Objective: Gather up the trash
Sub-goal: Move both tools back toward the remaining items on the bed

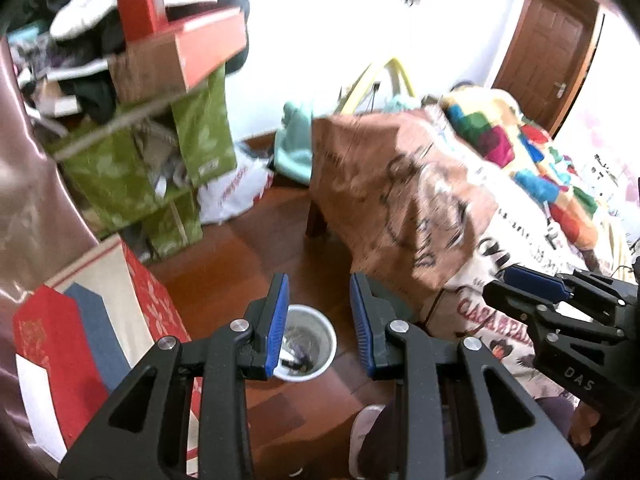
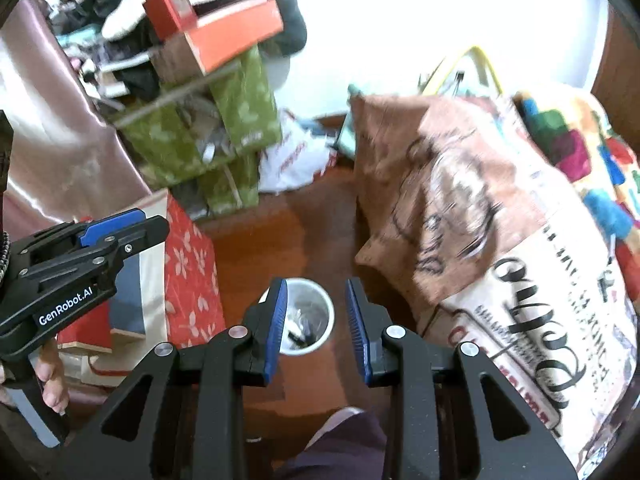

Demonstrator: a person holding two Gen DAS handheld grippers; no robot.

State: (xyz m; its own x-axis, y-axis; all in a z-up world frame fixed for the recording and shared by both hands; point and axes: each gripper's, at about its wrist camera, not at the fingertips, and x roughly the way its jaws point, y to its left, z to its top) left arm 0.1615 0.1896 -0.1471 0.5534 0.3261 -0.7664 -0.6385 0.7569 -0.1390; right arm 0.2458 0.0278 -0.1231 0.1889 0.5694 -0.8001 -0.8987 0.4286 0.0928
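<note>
Bin: white round waste bin [image 1: 310, 346] stood on the floor below both grippers, its dark contents a blur of scraps; nothing more could be made out.
Left gripper: left gripper [image 1: 318, 324] hung over the bin with a modest gap between its blue ribbed pads, nothing between them; the bin's rim showed in that gap, nearer the left finger [image 1: 276, 324].
Right gripper: right gripper [image 2: 318, 326] was parted about as narrowly and empty, the bin [image 2: 306, 316] framed between its fingers, far below and untouched.
Grippers together: each showed in the other's view, side by side, the left one held by a hand [image 2: 52, 380].
Floor: glossy reddish-brown wood floor [image 1: 280, 216], smooth planks.
Right of bin: soft draped blanket [image 1: 404, 200], tan with dark line drawings and cream with printed lettering; a patchwork cover [image 1: 516, 148] in bright squares behind it.
Left of bin: red floral box [image 2: 188, 264], stiff and flat-sided, just beside the bin.
Behind: green fabric shelves [image 1: 160, 168], sagging, with an orange shoebox [image 1: 208, 44] on top.
</note>
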